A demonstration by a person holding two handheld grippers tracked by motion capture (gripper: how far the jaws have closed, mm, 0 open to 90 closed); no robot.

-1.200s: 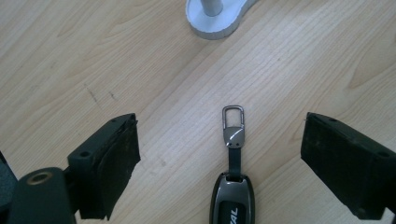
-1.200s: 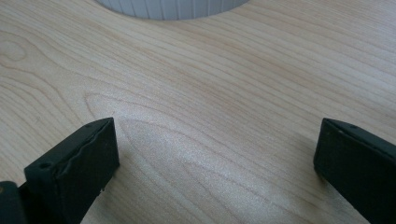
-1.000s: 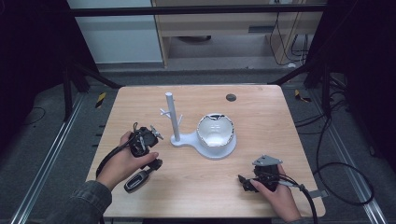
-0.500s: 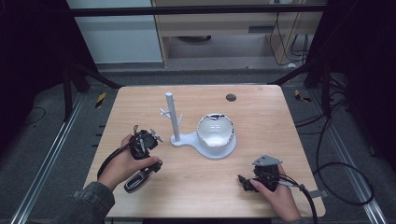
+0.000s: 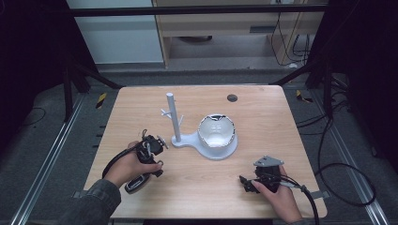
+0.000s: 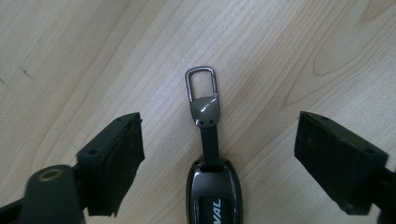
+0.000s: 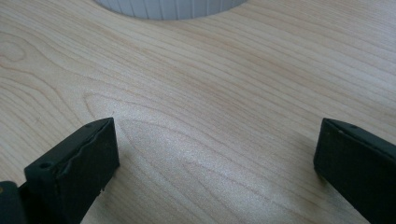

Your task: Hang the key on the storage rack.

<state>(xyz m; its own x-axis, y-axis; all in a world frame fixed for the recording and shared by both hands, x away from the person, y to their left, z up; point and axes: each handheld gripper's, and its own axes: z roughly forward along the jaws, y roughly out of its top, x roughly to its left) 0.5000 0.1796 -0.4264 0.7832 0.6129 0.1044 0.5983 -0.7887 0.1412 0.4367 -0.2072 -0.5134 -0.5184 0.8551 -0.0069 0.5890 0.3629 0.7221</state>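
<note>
A dark key fob (image 6: 214,192) lies flat on the wooden table (image 5: 263,122), its strap leading to a grey metal snap clip (image 6: 201,84). My left gripper (image 6: 219,125) hangs over it, open, one jaw on each side of the strap and touching nothing. In the high view the key fob (image 5: 136,183) rests near the front left, just below my left gripper (image 5: 151,149) and the hand holding it. My right gripper (image 5: 253,180) rests near the front right, and my right gripper (image 7: 217,126) stands open over bare wood.
A white stand (image 5: 206,149) sits mid-table with an upright post (image 5: 172,117) bearing short pegs and a white bowl (image 5: 216,132) on its base. Its ribbed edge (image 7: 170,9) lies just ahead of the right jaws. A small black disc (image 5: 232,98) sits farther back.
My left gripper and hand have shifted slightly toward the key fob. The key fob, the stand and my right gripper have not moved.
</note>
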